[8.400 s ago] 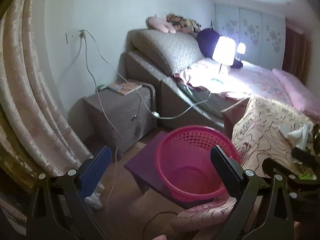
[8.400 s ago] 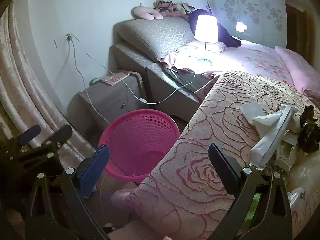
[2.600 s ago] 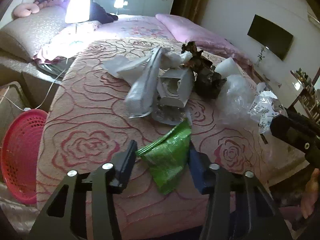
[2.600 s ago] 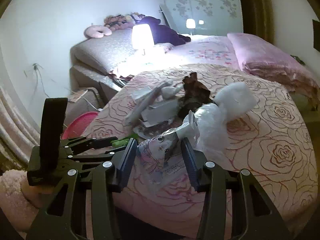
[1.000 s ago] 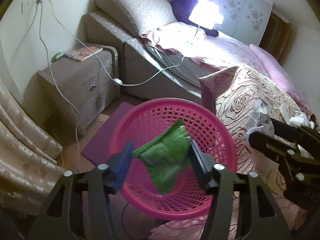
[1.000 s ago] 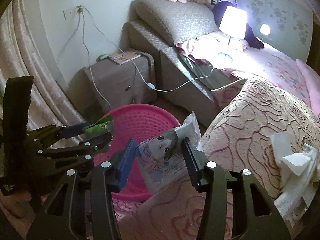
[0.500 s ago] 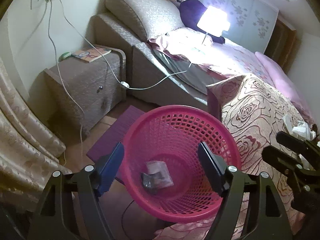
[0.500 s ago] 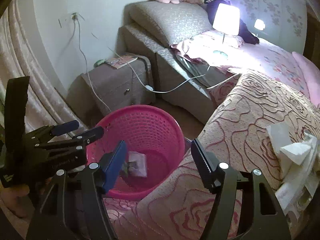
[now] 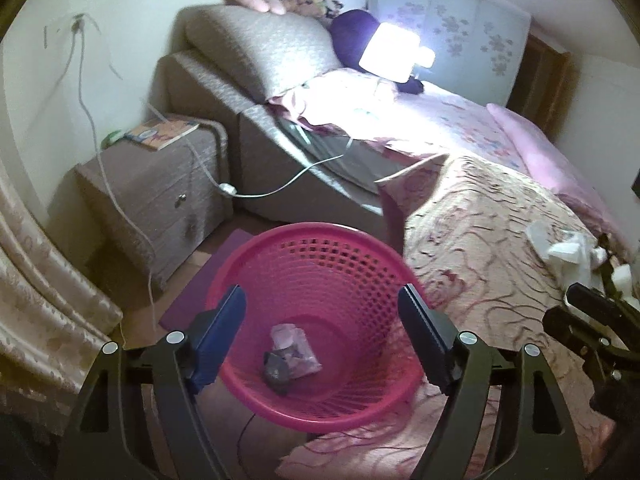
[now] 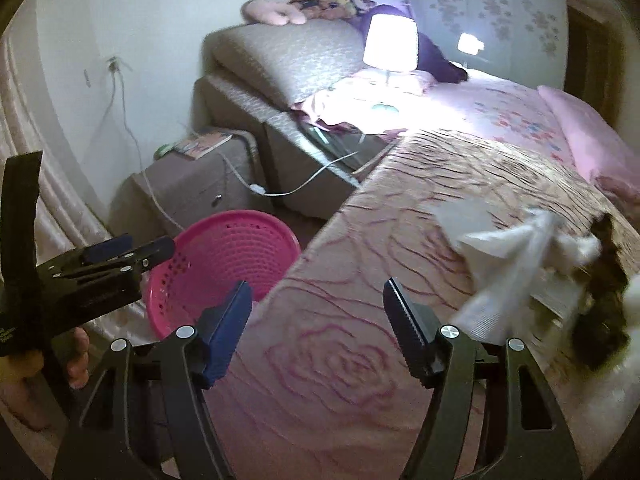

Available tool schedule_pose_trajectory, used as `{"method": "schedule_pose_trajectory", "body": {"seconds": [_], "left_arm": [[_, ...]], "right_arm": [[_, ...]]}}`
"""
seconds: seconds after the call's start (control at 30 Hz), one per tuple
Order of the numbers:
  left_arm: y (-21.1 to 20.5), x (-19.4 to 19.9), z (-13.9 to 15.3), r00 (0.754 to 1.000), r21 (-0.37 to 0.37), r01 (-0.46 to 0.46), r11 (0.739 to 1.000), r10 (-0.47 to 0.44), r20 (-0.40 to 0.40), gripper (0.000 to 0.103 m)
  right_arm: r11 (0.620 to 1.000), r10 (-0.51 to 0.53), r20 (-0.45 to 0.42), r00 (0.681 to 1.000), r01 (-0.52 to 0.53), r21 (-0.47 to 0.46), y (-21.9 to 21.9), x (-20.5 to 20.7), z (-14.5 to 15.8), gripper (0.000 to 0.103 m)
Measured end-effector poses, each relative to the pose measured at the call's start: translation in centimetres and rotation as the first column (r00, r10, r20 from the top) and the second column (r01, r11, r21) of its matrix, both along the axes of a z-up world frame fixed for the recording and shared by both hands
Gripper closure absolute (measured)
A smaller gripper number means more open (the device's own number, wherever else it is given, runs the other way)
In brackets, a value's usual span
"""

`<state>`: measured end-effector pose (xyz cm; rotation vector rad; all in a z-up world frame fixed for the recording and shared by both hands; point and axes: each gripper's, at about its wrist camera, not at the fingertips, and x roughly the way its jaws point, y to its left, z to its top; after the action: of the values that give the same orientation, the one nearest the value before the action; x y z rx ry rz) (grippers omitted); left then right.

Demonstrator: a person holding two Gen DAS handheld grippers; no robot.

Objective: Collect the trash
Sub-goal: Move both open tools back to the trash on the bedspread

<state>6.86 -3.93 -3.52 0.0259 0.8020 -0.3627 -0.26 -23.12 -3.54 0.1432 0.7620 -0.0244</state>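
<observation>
Now both tools empty.
Left tool jaws opening above pink basket; wrappers lie below. Right tool apart over bedspread.

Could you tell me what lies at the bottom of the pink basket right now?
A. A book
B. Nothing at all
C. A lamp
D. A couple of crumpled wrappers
D: the left wrist view looks down into the pink basket, where crumpled wrappers lie on its floor.
</observation>
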Motion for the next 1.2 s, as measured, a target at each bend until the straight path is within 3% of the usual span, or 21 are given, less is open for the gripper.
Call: {"method": "schedule_pose_trajectory", "body": {"seconds": [0.27, 0.47, 0.7, 1.0, 1.2], "left_arm": [[-2.8, -2.3, 0.7, 0.995, -0.005, 0.094, 0.996, -0.094, 0.017, 0.027], [-5.2, -4.1, 1.0, 0.985, 0.004, 0.170, 0.985, -0.170, 0.027, 0.027], [-8.1, -5.7, 0.4, 0.965, 0.030, 0.263, 0.964, -0.263, 0.010, 0.027], [-12.8, -7.0, 0.1, 0.910, 0.050, 0.414, 0.909, -0.414, -0.006, 0.027], [-17.2, -7.0, 0.5, 0.855, 0.021, 0.519, 0.854, -0.519, -0.001, 0.027]], "right_arm": [[0.993, -0.111, 0.031, 0.993, 0.112, -0.031, -4.1, -4.6, 1.2, 0.036], [0.971, -0.217, 0.068, 0.974, 0.222, -0.083, -7.5, -8.6, 1.9, 0.032], [0.944, -0.320, 0.067, 0.945, 0.324, -0.067, -11.2, -11.5, 1.4, 0.031], [0.920, -0.386, 0.070, 0.920, 0.390, -0.039, -13.2, -14.3, 0.8, 0.031], [0.905, -0.422, 0.075, 0.903, 0.424, -0.018, -14.3, -15.3, 0.8, 0.031]]}}
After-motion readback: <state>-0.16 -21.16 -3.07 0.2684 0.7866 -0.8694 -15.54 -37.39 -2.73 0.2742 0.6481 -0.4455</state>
